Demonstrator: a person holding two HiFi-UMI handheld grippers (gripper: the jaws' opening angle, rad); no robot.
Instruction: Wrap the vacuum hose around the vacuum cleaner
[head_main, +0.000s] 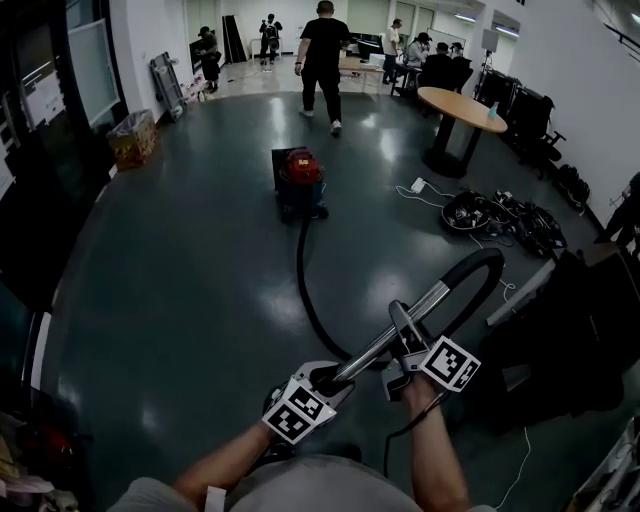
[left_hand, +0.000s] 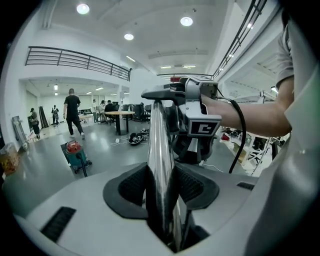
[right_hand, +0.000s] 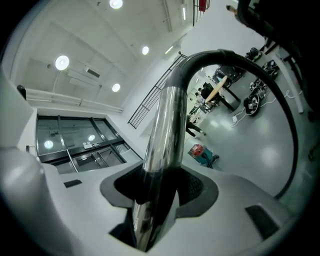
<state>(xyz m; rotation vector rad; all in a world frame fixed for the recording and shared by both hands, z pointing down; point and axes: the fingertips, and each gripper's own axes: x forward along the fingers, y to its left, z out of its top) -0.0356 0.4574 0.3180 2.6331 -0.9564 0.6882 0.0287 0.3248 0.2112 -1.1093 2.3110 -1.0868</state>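
The black vacuum hose (head_main: 303, 285) trails across the floor (head_main: 180, 300) from the red vacuum cleaner (head_main: 300, 180), which stands mid-floor, up to a chrome tube (head_main: 385, 340). The left hand-held gripper (left_hand: 162, 192) is clamped on the tube's near end, and the right hand-held gripper (right_hand: 155, 195) is clamped further along. Only the head view shows the hose's run over the floor. The right gripper view shows its bend arching off the tube.

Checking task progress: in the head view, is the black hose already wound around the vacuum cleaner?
No, the hose lies stretched along the floor from the vacuum cleaner to the metal tube, unwound.
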